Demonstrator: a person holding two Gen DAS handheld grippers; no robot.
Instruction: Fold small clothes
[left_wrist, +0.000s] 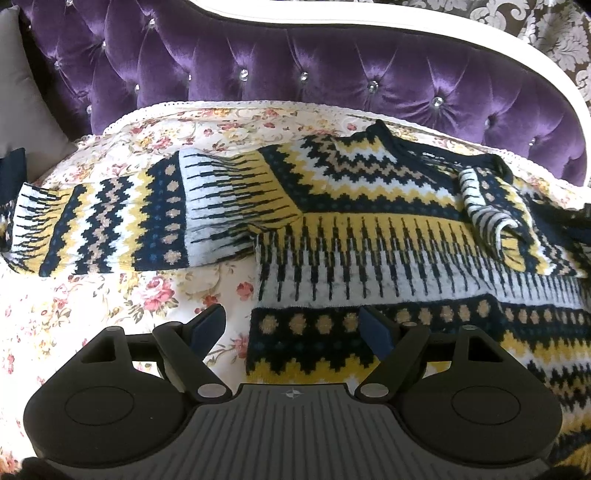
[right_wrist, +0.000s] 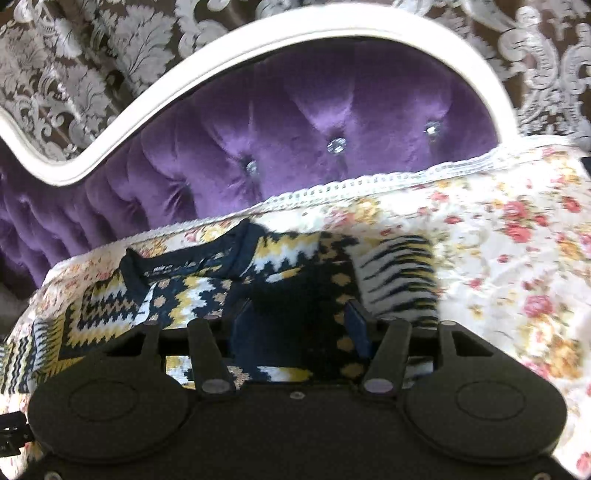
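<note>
Left tool (left_wrist: 291, 328) hangs with its jaws wide apart and nothing between the pads, over the near left edge of the sweater (left_wrist: 369, 221). Its left finger is above the floral bedspread (left_wrist: 110, 314), its right finger above the knit's dotted band. The sweater lies spread on the bedspread, its body to the right, one sleeve (left_wrist: 110, 225) stretched flat to the left, the other sleeve (left_wrist: 491, 218) folded in over the chest near the neckline. A purple tufted headboard (left_wrist: 295, 66) with a white frame stands behind the bed, and a grey pillow (left_wrist: 22, 92) leans at the far left.

In the right wrist view, blurred, the right tool (right_wrist: 299, 325) sits low over the sweater (right_wrist: 184, 295) with its jaws about half open. Dark knit with tan dots lies between the fingers, but the blur hides whether the pads press on it, so I cannot tell if it is held. The navy collar (right_wrist: 129, 273) lies to the left, a striped sleeve part (right_wrist: 399, 273) just beyond the right finger. Floral bedspread (right_wrist: 498, 258) fills the right side, with the headboard (right_wrist: 295, 122) and patterned wallpaper (right_wrist: 74, 55) behind.
</note>
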